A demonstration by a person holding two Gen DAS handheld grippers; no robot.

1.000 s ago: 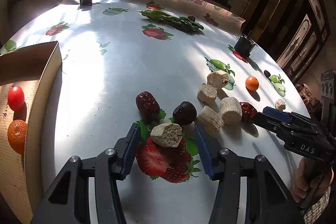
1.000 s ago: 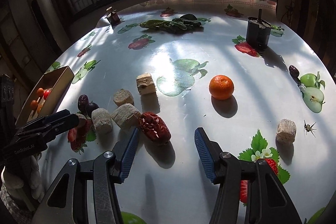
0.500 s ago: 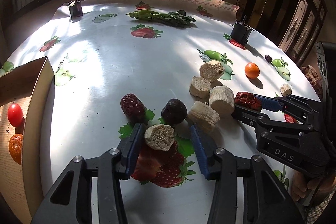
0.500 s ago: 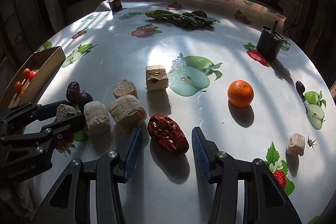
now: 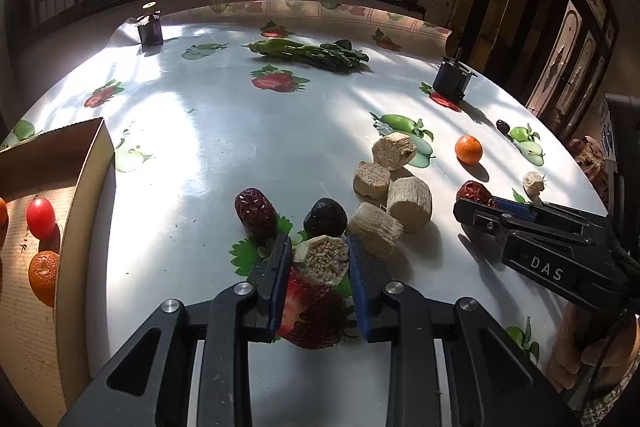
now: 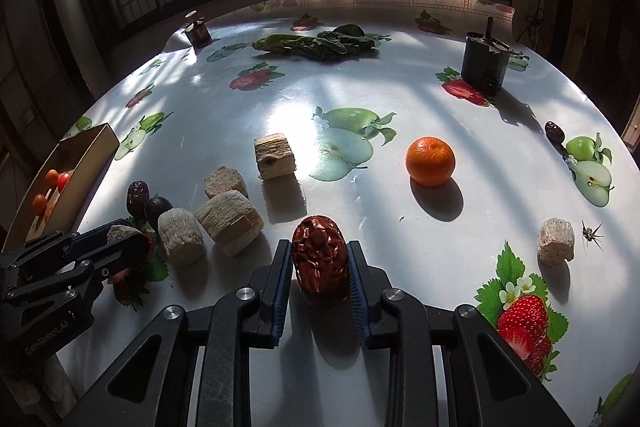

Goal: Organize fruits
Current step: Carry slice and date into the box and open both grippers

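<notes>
The left tool (image 5: pixel 320 261) is clamping a pale, grainy chunk (image 5: pixel 322 259) between its blue pads, down over a printed strawberry on the surface (image 5: pixel 248 147). Just beyond it, a wrinkled red date (image 5: pixel 255 213) and a dark round fruit (image 5: pixel 325 217) are sitting side by side, with four more tan chunks (image 5: pixel 408 203) clustering to their right.

The right tool (image 6: pixel 318 265) is gripping a glossy red date (image 6: pixel 320 259) — its pads pressing both flanks, the fruit resting on the surface and lying lengthwise along the fingers. Ahead and to the right, an orange (image 6: pixel 430 161) is sitting apart in the sunlight, and a lone tan chunk (image 6: pixel 556 245) is lying farther right, near a small insect (image 6: pixel 591 233).

At the left edge, a cardboard box (image 5: pixel 80 187) is holding a cherry tomato (image 5: pixel 40 218) and a small orange (image 5: pixel 43 277) — both well apart from the pile. Leafy greens (image 6: pixel 316 45) and two dark containers are standing at the far side.
</notes>
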